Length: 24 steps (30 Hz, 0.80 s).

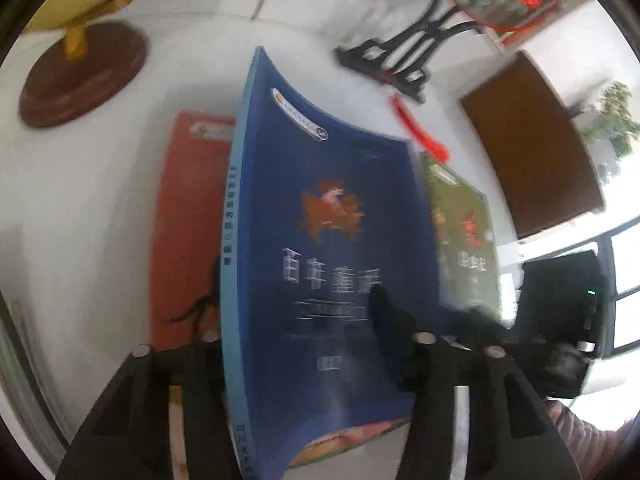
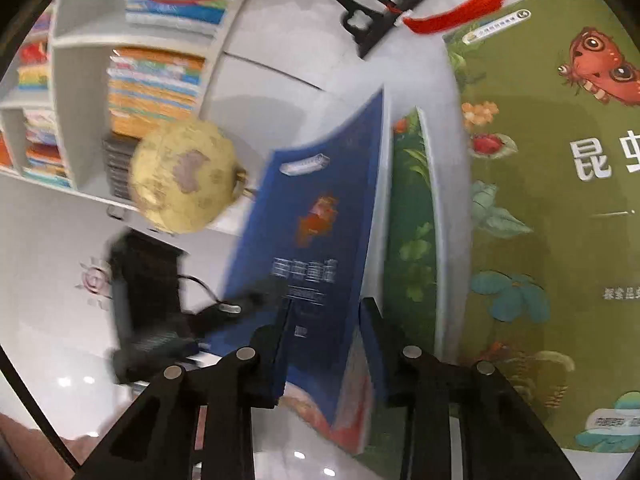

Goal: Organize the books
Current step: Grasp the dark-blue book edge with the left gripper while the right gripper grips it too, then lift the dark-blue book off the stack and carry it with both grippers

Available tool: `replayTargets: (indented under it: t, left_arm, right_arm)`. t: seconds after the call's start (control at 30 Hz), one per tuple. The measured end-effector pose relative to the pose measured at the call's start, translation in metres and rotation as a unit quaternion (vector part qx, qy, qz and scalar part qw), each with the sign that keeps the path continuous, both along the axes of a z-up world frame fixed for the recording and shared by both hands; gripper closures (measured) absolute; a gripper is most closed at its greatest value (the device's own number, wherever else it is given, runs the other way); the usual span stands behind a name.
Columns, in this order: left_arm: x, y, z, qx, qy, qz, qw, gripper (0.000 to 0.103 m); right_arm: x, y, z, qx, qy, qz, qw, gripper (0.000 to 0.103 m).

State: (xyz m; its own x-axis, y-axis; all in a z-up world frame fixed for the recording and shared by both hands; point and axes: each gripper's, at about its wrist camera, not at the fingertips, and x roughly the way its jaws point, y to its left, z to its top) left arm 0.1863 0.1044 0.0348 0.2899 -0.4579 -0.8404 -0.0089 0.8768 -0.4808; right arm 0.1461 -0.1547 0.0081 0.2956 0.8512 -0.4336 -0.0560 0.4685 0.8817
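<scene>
Nearest the lens, the glossy blue softcover book (image 1: 332, 240) is clamped at its lower edge between the black fingers of the left gripper (image 1: 316, 344) and raised on edge above the white table (image 1: 100, 200); in the right wrist view it is likewise pinched at a lower corner by the right gripper (image 2: 324, 344). Because the cover is bowed, it could be creased or slip if the grippers are pulled unevenly. The flat orange book (image 1: 188, 220) on the left and the green insect-picture book (image 2: 540, 220) on the right could be knocked askew when it is lowered.

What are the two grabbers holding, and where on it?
Both hold the blue book: left gripper at its bottom edge by the spine, right gripper at its bottom edge too.
</scene>
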Motion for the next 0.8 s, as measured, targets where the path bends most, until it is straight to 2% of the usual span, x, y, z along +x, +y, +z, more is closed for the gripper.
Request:
replayTargets:
  t: [0.03,0.1,0.17,0.23,0.33,0.37,0.4,0.47,0.53,0.6,0.7,0.8]
  left_arm:
    - [0.000,0.003,-0.001,-0.005,0.005,0.000,1.0000,0.062]
    - [-0.001,0.005,-0.002,-0.008,0.010,-0.003,0.9999,0.062]
    - [-0.002,0.005,-0.003,-0.016,0.020,-0.003,0.9997,0.064]
    - [-0.002,0.002,-0.006,-0.034,0.036,0.002,0.9988,0.067]
    - [-0.014,0.007,-0.008,-0.061,0.048,0.023,0.9967,0.071]
    - [-0.017,0.008,-0.008,-0.057,0.051,0.023,0.9968,0.072]
    - [-0.019,0.007,-0.008,-0.053,0.053,0.021,0.9970,0.072]
    - [-0.024,0.007,-0.008,-0.053,0.064,0.019,0.9964,0.071]
    - [-0.026,0.006,-0.008,-0.053,0.067,0.021,0.9961,0.072]
    - [-0.029,0.001,-0.010,-0.066,0.073,0.020,0.9949,0.073]
    - [-0.039,-0.004,-0.016,-0.105,0.091,0.034,0.9897,0.073]
    - [-0.052,-0.006,-0.017,-0.119,0.094,0.043,0.9875,0.073]
  right_arm:
    - [0.000,-0.003,0.003,0.029,-0.006,-0.003,1.000,0.069]
    - [-0.002,-0.007,0.007,0.048,-0.018,-0.006,0.999,0.070]
    - [-0.001,-0.004,0.003,0.028,-0.008,-0.010,1.000,0.067]
    - [0.002,0.003,-0.005,-0.013,0.007,-0.017,1.000,0.072]
    - [0.004,0.012,0.001,-0.039,-0.005,-0.018,0.999,0.066]
    - [0.005,0.013,0.002,-0.035,-0.006,-0.018,0.999,0.063]
    - [0.004,0.010,0.002,-0.016,-0.005,-0.015,1.000,0.063]
    - [0.003,0.001,-0.002,0.062,0.003,-0.006,0.998,0.063]
    - [-0.002,-0.007,-0.001,0.099,0.000,-0.002,0.995,0.063]
    - [-0.003,-0.004,-0.001,0.094,0.003,0.008,0.995,0.063]
    - [0.001,0.007,-0.005,0.031,0.016,0.016,0.999,0.065]
    - [0.001,0.006,-0.005,0.025,0.021,0.012,0.999,0.063]
